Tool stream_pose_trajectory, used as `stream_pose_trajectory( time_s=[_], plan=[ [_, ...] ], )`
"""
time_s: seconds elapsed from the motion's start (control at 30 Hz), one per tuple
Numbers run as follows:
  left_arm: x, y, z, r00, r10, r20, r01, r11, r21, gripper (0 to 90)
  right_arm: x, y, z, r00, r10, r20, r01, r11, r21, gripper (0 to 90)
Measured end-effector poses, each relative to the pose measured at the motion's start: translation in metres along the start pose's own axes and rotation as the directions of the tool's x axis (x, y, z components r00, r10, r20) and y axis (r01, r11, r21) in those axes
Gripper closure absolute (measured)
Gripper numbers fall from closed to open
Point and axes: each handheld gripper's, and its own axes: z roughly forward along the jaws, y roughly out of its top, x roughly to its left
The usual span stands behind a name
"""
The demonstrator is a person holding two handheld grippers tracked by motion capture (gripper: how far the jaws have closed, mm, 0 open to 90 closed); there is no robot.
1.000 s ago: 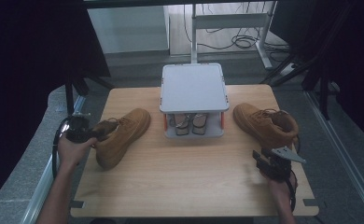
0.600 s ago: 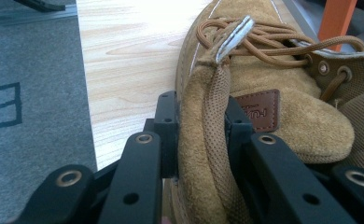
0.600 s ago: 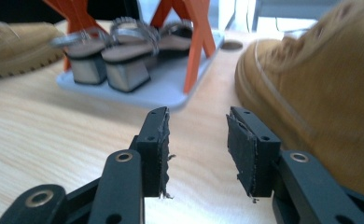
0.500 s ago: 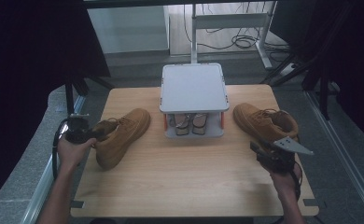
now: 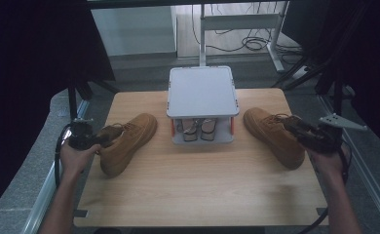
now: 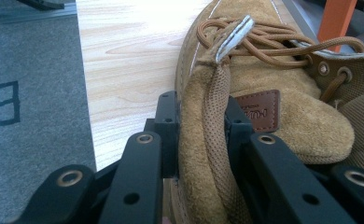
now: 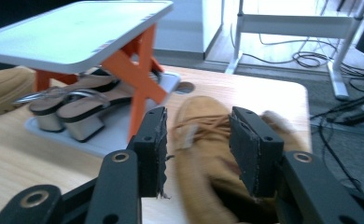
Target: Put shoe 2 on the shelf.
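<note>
The left gripper (image 6: 199, 135) is clamped on the heel collar of the left boot (image 5: 124, 141), its jaws pinching the suede rim from both sides. That boot lies on the left part of the wooden surface (image 5: 198, 180), toe angled toward the small rack (image 5: 201, 92). The right gripper (image 7: 196, 140) is spread wide, its jaws straddling the ankle opening of the right boot (image 5: 273, 134) without closing on it. This boot sits right of the rack, where a pair of sandals (image 7: 70, 105) rests on the lower shelf.
</note>
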Motion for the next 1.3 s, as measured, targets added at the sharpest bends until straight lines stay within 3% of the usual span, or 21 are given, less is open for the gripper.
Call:
stream_pose_trajectory(
  time_s=[0.2,0.4,0.8,0.93,1.2,1.3],
  plan=[
    [0.0,0.001,0.0,1.0,-0.003,-0.004,0.003,1.0,0.008,73.4,-0.035,0.011,0.008,0.9987,0.046,0.019,-0.047,0.998,0.035,52.3],
    [0.0,0.001,0.0,1.0,-0.003,-0.001,0.003,1.0,0.009,73.2,-0.064,0.012,0.024,0.9963,0.076,0.04,-0.08,0.99,0.116,48.8],
    [0.0,0.001,0.0,1.0,-0.002,0.001,0.002,1.0,0.009,73.2,-0.072,0.006,0.043,0.9988,0.049,0.008,-0.05,0.976,0.214,48.7],
    [0.001,0.001,0.0,1.0,-0.003,0.004,0.003,1.0,0.008,73.0,-0.071,0.002,0.05,0.9992,0.038,0.012,-0.04,0.966,0.255,49.5],
    [0.001,0.002,0.0,0.9999,0.0,0.01,0.0,0.9999,0.01,71.3,-0.08,-0.005,0.055,0.9973,0.073,-0.006,-0.068,0.952,0.299,56.6],
    [0.002,0.003,0.0,1.0,-0.003,0.007,0.003,0.9999,0.016,65.2,-0.082,-0.007,0.056,0.9958,0.091,-0.013,-0.082,0.942,0.326,62.7]
  ],
)
